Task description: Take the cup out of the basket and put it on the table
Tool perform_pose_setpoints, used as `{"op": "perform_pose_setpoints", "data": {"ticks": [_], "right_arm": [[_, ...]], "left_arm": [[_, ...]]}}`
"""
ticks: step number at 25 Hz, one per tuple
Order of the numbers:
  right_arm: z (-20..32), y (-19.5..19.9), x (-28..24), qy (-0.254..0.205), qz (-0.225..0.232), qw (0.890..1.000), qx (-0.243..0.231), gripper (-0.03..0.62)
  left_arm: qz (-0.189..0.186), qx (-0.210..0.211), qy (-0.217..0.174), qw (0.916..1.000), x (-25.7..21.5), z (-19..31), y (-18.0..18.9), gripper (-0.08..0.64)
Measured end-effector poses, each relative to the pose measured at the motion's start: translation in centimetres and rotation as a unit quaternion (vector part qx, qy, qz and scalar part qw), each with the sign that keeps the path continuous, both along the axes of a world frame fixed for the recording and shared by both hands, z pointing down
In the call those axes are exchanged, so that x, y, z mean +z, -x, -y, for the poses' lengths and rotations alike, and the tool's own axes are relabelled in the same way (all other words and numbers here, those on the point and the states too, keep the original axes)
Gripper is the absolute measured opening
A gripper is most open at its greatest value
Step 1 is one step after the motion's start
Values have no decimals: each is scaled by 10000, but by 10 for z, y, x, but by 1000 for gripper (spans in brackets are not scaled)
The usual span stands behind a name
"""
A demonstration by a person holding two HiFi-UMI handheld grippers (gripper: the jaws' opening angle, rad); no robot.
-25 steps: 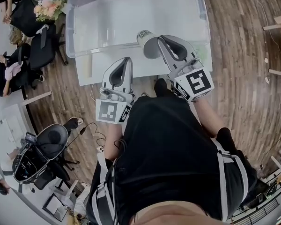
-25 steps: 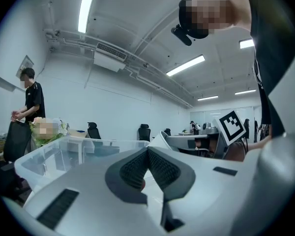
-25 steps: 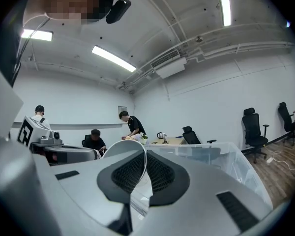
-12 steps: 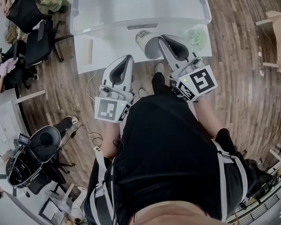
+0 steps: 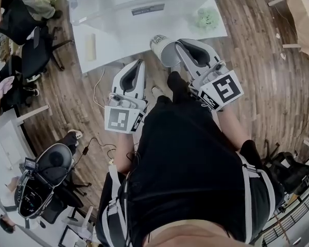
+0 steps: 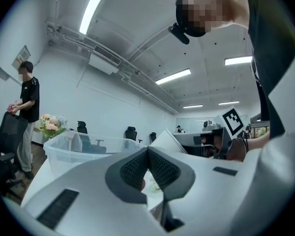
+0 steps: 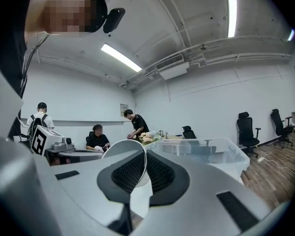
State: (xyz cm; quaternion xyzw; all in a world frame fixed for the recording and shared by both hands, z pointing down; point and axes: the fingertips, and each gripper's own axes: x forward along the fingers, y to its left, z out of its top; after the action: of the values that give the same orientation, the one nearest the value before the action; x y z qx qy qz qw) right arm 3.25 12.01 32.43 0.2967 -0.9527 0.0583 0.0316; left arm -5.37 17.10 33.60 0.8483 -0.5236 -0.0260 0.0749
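Since the right gripper is pinching the cup by its thin wall at the rim, I am judging it light and crushable. It is hanging at the near edge of the table, with the basket at eleven o'clock. The left gripper is showing its jaws together on nothing.

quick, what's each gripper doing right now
Left gripper: closed, nothing between its jaws.
Right gripper: closed on the wall of the cup, holding it.
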Motion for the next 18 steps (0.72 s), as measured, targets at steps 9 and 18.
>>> {"op": "perform_pose_setpoints", "data": {"ticks": [9,18], "right_arm": [[-16,-8,-11,-156,21,9989,-452,31],[-30,-50,-17,-302,87,9964,-791,31]], "left_arm": [[8,-218,-90,9997,-13,-14,-11,17],[76,-163,-123,9998,-16,-11,-58,17]]}}
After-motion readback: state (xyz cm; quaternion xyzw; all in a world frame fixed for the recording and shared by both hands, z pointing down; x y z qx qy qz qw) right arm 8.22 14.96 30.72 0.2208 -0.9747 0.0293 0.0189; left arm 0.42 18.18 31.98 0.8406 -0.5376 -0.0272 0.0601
